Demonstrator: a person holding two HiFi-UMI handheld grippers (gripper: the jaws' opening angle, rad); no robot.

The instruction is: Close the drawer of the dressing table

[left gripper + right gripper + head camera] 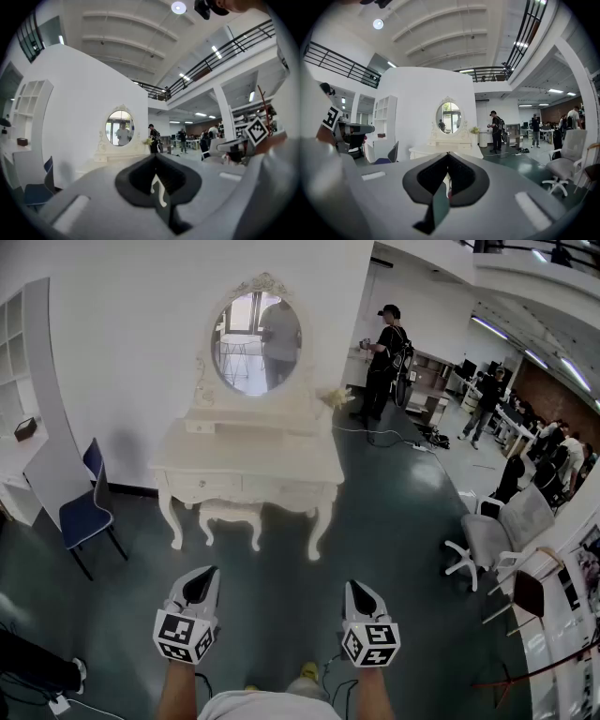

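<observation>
A white dressing table (pixel 246 460) with an oval mirror (pixel 256 342) stands against the far wall, a few steps ahead. On its upper tier at the left, a small drawer (pixel 200 427) sticks out slightly. The front drawers (pixel 202 486) look flush. Both grippers hang low in the head view, far short of the table. My left gripper (pixel 200 585) is shut with nothing in it, and so is my right gripper (pixel 364 594). In the left gripper view the table (pixel 110 159) shows over the shut left gripper (pixel 154 157). In the right gripper view it (pixel 440 149) lies straight ahead of the right gripper (pixel 448 154).
A white stool (pixel 231 514) sits under the table. A blue chair (pixel 86 507) and white shelving (pixel 23 427) stand at the left. An office chair (pixel 487 540) is at the right. People (pixel 384 357) stand behind, and cables (pixel 394 440) cross the dark green floor.
</observation>
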